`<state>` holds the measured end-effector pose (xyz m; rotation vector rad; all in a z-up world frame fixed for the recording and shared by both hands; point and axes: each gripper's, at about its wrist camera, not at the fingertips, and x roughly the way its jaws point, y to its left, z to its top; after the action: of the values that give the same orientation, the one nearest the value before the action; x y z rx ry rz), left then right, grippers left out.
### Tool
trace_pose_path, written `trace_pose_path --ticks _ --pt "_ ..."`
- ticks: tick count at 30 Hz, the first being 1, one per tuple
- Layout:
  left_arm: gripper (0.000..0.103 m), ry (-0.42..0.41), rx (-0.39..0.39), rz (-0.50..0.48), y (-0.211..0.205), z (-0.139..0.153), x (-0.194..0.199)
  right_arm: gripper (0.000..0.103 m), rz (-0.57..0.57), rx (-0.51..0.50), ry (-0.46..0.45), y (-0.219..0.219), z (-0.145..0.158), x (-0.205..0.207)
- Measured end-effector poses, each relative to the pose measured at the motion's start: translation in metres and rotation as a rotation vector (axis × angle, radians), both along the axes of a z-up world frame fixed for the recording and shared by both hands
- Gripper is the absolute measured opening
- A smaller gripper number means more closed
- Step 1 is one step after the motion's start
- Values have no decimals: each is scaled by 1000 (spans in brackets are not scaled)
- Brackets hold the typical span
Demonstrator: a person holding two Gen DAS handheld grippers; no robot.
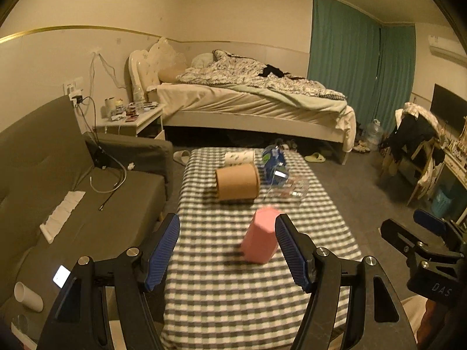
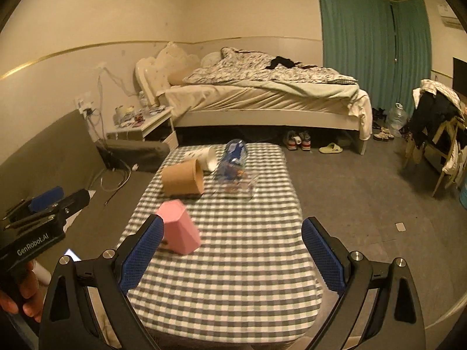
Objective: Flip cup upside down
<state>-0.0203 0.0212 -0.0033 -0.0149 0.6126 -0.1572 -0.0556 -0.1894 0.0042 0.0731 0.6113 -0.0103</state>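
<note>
A pink faceted cup (image 1: 260,236) stands on the checked table (image 1: 221,288), narrow end up; it also shows in the right wrist view (image 2: 179,227). My left gripper (image 1: 227,250) is open, the cup just inside its right finger, apart from the pads. My right gripper (image 2: 232,250) is open and empty, with the cup next to its left finger. A brown paper cup (image 1: 238,181) lies on its side farther back, also in the right wrist view (image 2: 184,181). A white paper cup (image 2: 201,157) lies behind it.
A clear plastic bottle with a blue label (image 2: 233,160) and a clear glass (image 1: 289,189) lie at the table's far end. A grey sofa (image 1: 87,204) runs along the left. A bed (image 1: 248,99) stands behind. A chair with clothes (image 2: 437,134) is at the right.
</note>
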Motion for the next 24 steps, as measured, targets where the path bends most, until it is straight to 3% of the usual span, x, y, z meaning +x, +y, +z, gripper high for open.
trace_pose_path --ticks 3,5,10,14,24 --pt "72 11 3 -3 3 -13 -5 96 20 -9 18 13 -13 2" --pt "84 15 12 3 5 -19 -7 96 25 -13 30 20 -22 3" --pt "94 2 31 23 9 -27 -8 96 16 3 67 23 -40 7" --pt "95 5 23 38 12 -28 -3 103 6 6 80 19 -42 14" --pt "96 28 33 48 15 -33 4 103 -6 -17 93 19 -47 23"
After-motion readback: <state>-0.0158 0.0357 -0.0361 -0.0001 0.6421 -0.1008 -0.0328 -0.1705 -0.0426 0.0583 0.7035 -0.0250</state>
